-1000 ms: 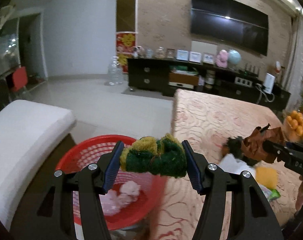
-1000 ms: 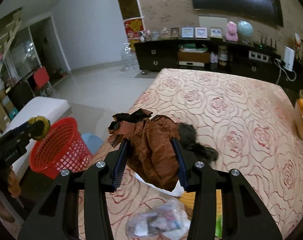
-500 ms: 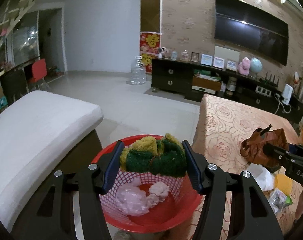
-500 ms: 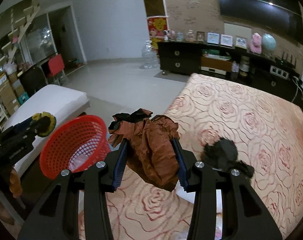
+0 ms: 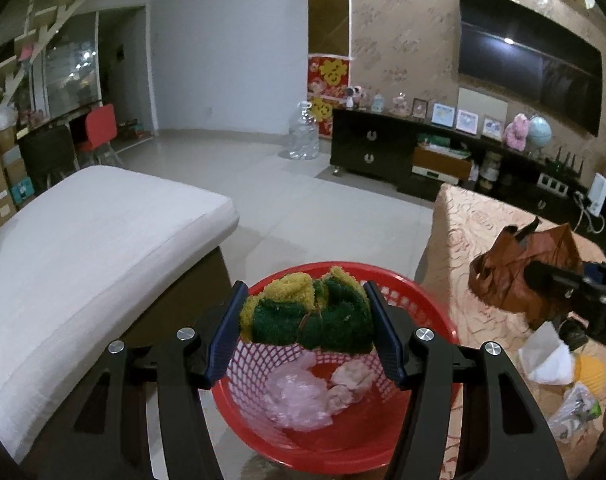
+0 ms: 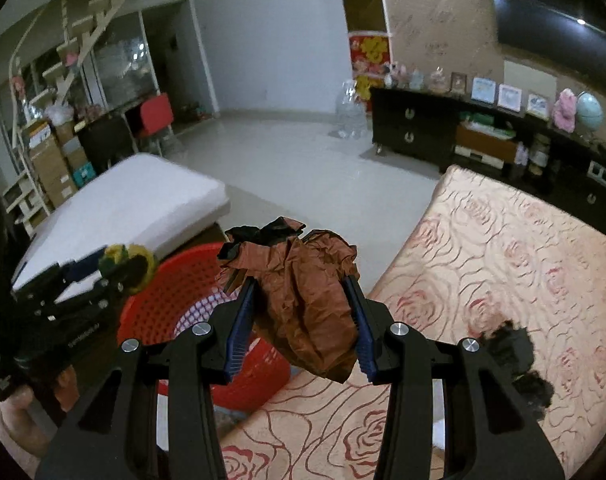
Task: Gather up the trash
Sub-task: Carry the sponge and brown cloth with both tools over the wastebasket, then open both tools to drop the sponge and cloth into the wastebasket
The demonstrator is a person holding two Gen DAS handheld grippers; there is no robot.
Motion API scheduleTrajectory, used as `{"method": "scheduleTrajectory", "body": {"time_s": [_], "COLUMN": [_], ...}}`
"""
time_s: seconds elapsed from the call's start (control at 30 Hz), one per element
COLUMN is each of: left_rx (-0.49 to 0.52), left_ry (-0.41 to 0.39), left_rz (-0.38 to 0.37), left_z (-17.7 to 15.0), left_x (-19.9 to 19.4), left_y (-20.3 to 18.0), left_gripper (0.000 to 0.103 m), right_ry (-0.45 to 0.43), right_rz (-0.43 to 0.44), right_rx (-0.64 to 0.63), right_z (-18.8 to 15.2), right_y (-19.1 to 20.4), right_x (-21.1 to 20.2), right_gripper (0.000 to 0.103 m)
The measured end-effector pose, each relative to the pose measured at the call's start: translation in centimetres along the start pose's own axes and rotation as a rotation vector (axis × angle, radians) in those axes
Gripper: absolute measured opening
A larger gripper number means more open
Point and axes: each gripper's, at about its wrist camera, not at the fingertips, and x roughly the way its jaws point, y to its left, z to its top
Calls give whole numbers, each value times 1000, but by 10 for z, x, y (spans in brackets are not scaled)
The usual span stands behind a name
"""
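Note:
My left gripper [image 5: 307, 320] is shut on a green and yellow scouring sponge [image 5: 307, 314] and holds it over the red mesh basket [image 5: 431, 312], which has pale pink plastic wrap [image 5: 299, 398] inside. My right gripper [image 6: 301, 320] is shut on a crumpled brown paper wrapper [image 6: 307, 300] above the table's left edge, right of the basket [image 6: 159, 300]. The brown wrapper also shows in the left wrist view [image 5: 519, 272]. The left gripper with the sponge shows in the right wrist view [image 6: 127, 266].
The table has a rose-patterned cloth [image 6: 503, 248]. On it lie a black clump [image 6: 515, 356], a white tissue [image 5: 547, 356], a yellow item [image 5: 591, 368] and a clear plastic bag [image 5: 575, 408]. A white cushioned bench [image 5: 83, 240] stands left of the basket.
Both grippers have swung left, away from the table. The sponge has moved from the basket's right rim to over its middle. The brown wrapper has come closer to the basket.

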Motion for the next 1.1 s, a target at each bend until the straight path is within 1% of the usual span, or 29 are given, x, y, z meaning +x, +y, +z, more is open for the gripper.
{"method": "scheduleTrajectory", "body": {"time_s": [0.23,0.37,0.5,0.77,0.97,1.07,1.1], "left_rx": [6,4,5,42,41,49,49], "left_ry": [29,55,80,112,131,143,143], "left_rz": [16,23,22,23,12,5,5], "left_z": [-7,-11,-12,-19,-21,-21,-22], "left_x": [6,12,19,27,30,30,30], "left_y": [6,9,10,3,4,3,3], "left_gripper": [57,57,57,57,57,59,60], "right_ry": [6,26,46,66,92,95,94], "right_rz": [33,49,67,90,103,118,124], "right_rx": [0,-2,3,-5,-10,-6,-5], "right_z": [2,0,-1,1,-1,-1,-1], "right_y": [11,16,19,27,34,36,36], "right_x": [9,17,25,35,46,47,47], "right_gripper": [43,43,43,43,44,49,53]}}
